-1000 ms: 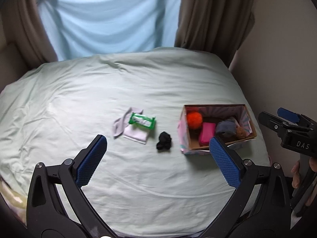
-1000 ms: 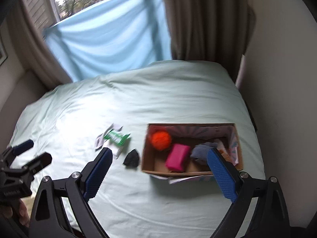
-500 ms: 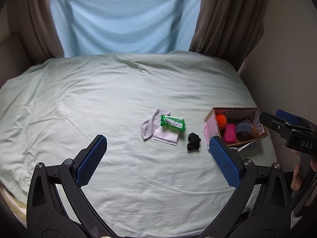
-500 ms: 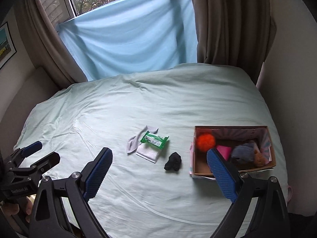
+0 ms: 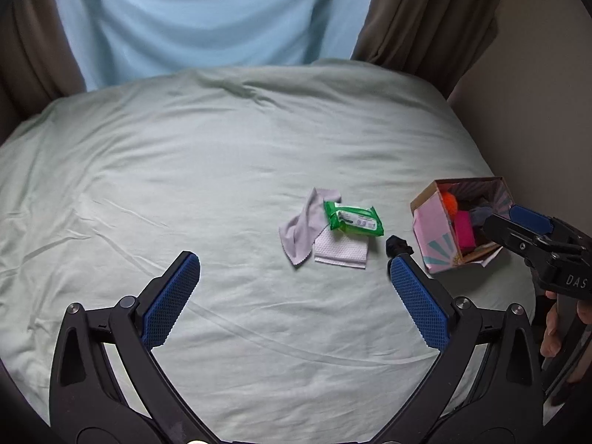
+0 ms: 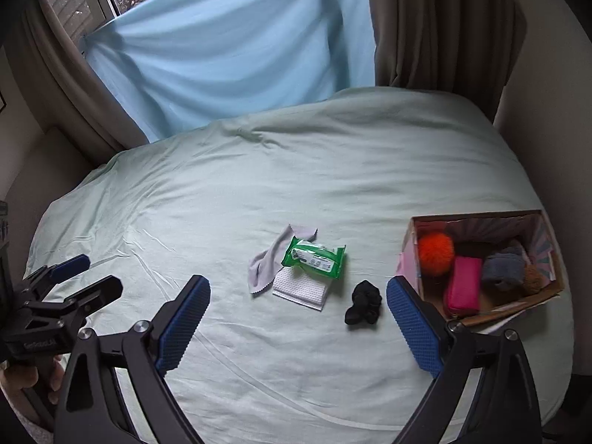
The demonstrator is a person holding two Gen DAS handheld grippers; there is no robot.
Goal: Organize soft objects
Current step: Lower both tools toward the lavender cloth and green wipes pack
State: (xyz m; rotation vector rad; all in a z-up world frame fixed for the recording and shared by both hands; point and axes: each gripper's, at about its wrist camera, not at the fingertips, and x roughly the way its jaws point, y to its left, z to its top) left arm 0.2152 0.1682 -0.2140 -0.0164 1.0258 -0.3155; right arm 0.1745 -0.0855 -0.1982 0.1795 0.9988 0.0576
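Nearest, we hold the left gripper (image 5: 292,292) and the right gripper (image 6: 296,318), both spread wide and empty above the bed (image 6: 333,170), likely poised to choose. Beyond lie a black scrunchie (image 6: 363,302), a white cloth (image 6: 301,290), a green wipes pack (image 6: 314,258) on it and a grey sock (image 6: 272,259). Rightward, the cardboard box (image 6: 518,305) already keeps an orange pompom (image 6: 436,253) and a pink pouch (image 6: 462,285). Nothing blocks the loose items. Farthest, a blue curtain (image 6: 229,59).

We are looking down over the bed (image 5: 222,155) from its near edge toward the curtained window, well back, in both wrist views. Both are sharing the box (image 6: 481,259) and green packet (image 5: 353,220); the right view is sitting further right, nearer the box.
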